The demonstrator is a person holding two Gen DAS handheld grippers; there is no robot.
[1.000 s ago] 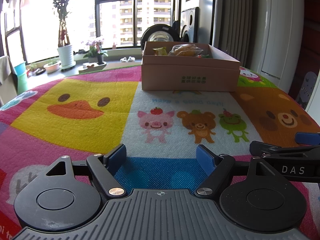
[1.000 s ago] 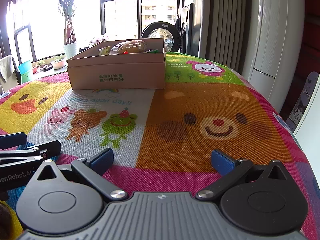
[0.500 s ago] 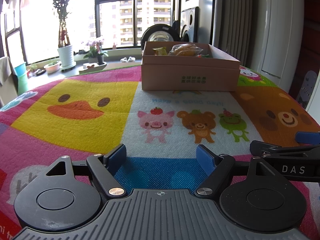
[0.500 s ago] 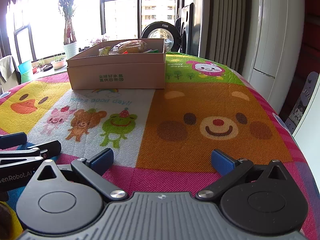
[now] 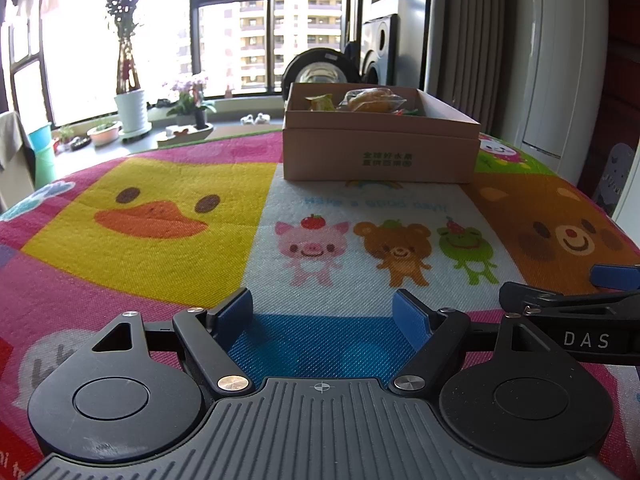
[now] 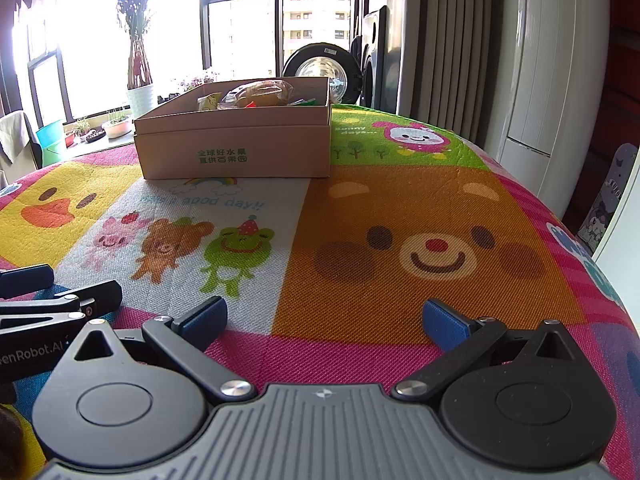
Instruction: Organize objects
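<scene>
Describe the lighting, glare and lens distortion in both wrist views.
Left wrist view: window blown out white at left, cardboard box backlit yet sharp, tabletop edges bowed by the fisheye. Right wrist view: same glare upper left, box lettering readable, curtain and white cabinet curved by distortion.

Left gripper point(image 5: 323, 314): black linkage arms carrying blue rectangular fingertip pads point(image 5: 236, 312); two round black housings, each with a raised disc; silver pivot screws at the arm bases; grey ribbed body plate with a small crosshair mark. Right gripper point(image 6: 323, 320): identical build, blue pads point(image 6: 446, 324), silver screws, grey ribbed plate; its side arm bears white lettering "DAS"; the left unit's side reads "enRobot.AI".
</scene>
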